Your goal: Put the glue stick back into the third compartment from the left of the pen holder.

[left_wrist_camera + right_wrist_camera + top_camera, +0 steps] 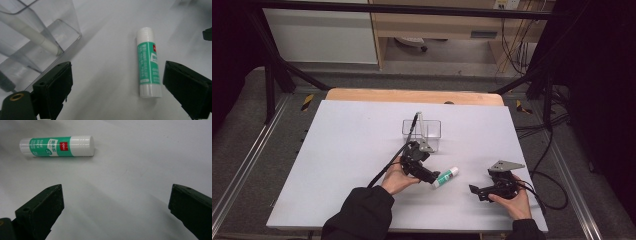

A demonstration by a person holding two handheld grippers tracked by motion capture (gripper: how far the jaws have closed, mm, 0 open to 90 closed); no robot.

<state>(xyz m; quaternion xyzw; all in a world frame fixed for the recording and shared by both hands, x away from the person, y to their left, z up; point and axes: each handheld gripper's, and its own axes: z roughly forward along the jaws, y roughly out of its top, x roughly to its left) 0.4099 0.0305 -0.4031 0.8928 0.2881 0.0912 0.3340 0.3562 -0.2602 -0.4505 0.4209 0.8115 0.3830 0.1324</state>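
We note the glue stick (149, 62) lying flat on the surface (352, 150) between both grippers, nearer the left gripper (430, 179), whose wide-open, empty fingers (53, 87) run along its long axis; right gripper (475, 191) also open, empty.

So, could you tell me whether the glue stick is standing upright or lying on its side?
Lying on its side. The glue stick rests flat along the white table, cap on, between the left gripper's open jaws, untouched.
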